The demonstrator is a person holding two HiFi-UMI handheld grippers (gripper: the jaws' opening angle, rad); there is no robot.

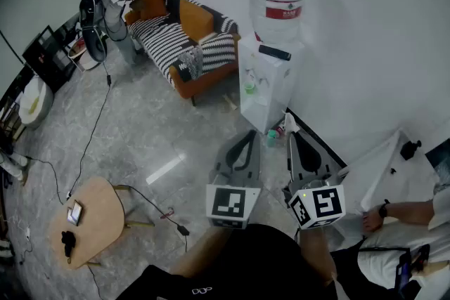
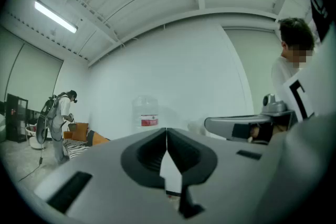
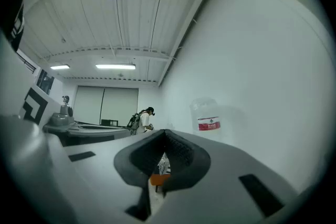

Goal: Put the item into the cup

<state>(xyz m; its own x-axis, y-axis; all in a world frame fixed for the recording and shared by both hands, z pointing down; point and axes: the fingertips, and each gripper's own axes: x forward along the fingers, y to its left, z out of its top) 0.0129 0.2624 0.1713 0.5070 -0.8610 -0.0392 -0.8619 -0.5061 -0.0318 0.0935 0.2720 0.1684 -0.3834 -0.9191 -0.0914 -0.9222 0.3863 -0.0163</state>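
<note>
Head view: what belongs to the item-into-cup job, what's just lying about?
Job: left gripper, right gripper, both shut and empty; no cup or item clearly made out.
Lying about: water dispenser, striped sofa, round wooden table, white table at right.

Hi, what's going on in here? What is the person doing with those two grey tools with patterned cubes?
A person holds out two grey hand-held grippers, aimed toward a white water dispenser with a clear bottle on top, standing against the wall. The left gripper and the right gripper both have their jaws together with nothing between them, so neither is handling anything right now. Across the room, a second person stands beside an orange sofa with striped cushions.
</note>
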